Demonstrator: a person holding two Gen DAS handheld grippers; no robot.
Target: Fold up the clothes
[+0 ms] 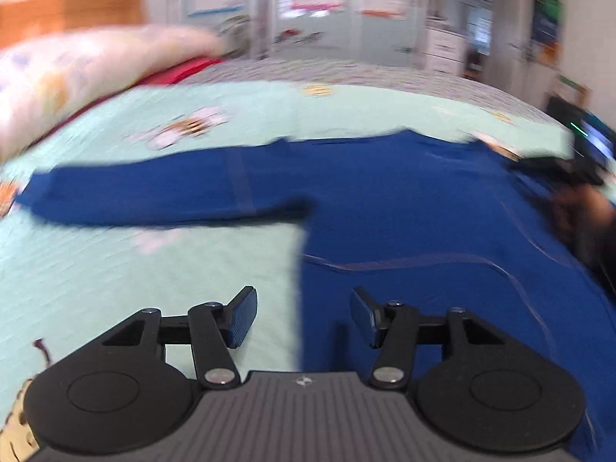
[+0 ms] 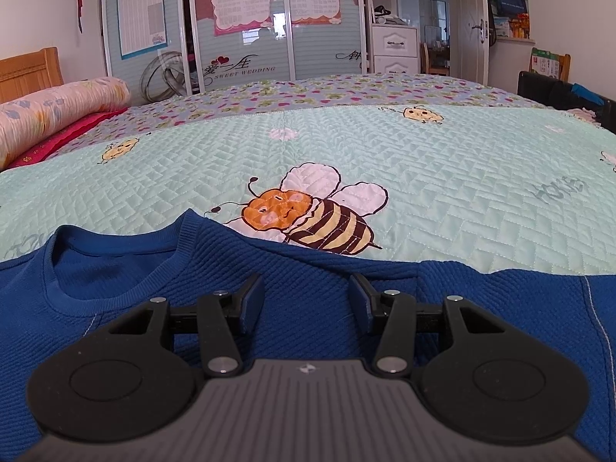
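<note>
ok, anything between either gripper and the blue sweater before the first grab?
Nothing visible. The left gripper is open over the side edge of the blue ribbed-knit sweater, below its spread sleeve. The right gripper is open over the shoulder by the collar. Only the mint quilted bedspread surrounds it.

Bare quilt [image 2: 462,177] beyond the sweater [image 2: 308,300]; rolled bedding [image 2: 57,111] blocks far left.

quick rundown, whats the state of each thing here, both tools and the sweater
left tool: open, holding nothing, over the sweater's side edge
right tool: open, holding nothing, over the sweater's shoulder beside the collar
blue sweater: spread flat on the bed, not yet folded
sleeve: stretched straight out sideways
collar: lying open, facing up
quilt: spread flat under the sweater
</note>
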